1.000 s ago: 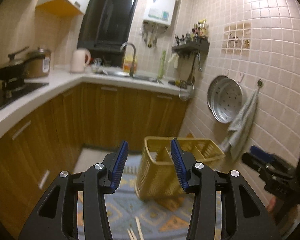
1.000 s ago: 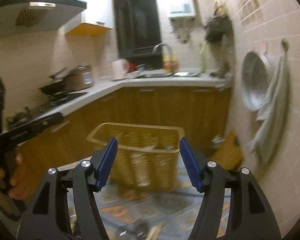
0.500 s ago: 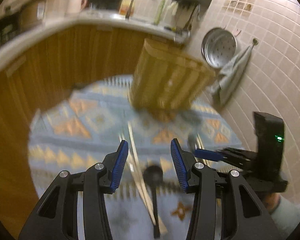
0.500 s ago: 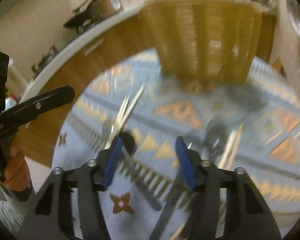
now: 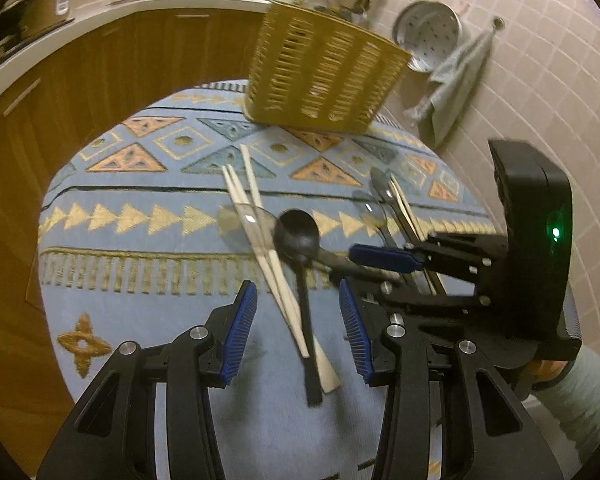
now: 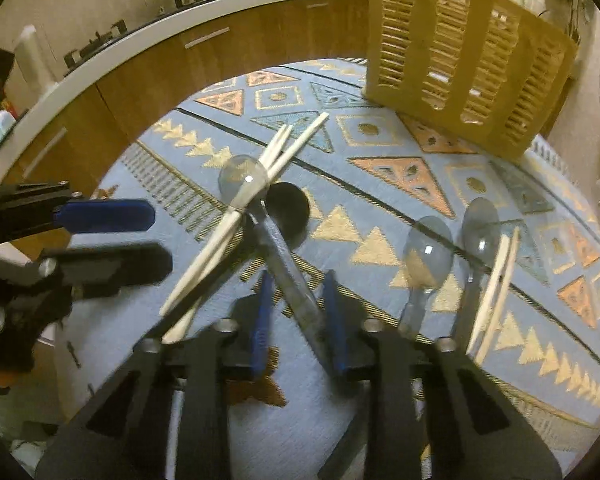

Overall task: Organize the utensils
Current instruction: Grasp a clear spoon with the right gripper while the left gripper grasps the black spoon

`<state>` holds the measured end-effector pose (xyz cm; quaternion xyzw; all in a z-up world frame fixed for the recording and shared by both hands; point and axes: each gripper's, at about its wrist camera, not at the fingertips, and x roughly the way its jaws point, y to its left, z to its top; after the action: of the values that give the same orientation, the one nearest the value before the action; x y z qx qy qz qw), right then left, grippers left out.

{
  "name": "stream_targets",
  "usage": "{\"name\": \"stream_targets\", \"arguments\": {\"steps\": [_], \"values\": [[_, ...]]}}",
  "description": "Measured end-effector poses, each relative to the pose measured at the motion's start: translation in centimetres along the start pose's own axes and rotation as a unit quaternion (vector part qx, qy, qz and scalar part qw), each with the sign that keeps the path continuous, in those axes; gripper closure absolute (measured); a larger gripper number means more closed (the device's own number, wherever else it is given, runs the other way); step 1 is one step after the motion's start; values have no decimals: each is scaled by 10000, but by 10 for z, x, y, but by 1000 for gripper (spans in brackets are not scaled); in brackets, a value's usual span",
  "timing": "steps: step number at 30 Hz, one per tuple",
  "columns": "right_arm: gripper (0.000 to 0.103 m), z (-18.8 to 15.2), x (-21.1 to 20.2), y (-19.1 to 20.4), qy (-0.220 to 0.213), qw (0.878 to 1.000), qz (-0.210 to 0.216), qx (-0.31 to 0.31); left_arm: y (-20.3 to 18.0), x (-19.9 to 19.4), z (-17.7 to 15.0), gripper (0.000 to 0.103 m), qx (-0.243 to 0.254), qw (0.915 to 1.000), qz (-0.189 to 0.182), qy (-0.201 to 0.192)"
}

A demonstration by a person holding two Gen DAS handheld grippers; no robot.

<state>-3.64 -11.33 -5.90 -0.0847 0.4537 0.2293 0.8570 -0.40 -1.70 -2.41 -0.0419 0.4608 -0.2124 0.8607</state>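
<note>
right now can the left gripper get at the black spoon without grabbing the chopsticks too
Probably not cleanly. The left gripper stands open over the black spoon, with nothing above it, but a pair of chopsticks crosses the spoon's handle between the jaws, so closing here would likely catch both.

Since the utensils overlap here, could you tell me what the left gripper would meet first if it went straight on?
Probably the black spoon's handle and the chopsticks crossing it, between the left gripper jaws.
</note>
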Motion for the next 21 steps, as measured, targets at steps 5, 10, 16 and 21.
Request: {"name": "stream_targets", "arguments": {"steps": [5, 10, 16, 21], "values": [[93, -6, -5, -9, -68, 9994, 8, 332, -11, 11, -2, 66, 247, 9995, -49, 170], [93, -16, -12, -24, -78, 9971, 87, 749, -14, 27, 2, 68, 302, 9991, -18, 309], [93, -24, -18, -28, -65, 9963, 148, 845, -12, 36, 5, 69, 320, 9981, 437, 280], [93, -24, -18, -29, -67, 9964, 170, 832, -14, 41, 3, 69, 325, 9975, 486, 395]]}}
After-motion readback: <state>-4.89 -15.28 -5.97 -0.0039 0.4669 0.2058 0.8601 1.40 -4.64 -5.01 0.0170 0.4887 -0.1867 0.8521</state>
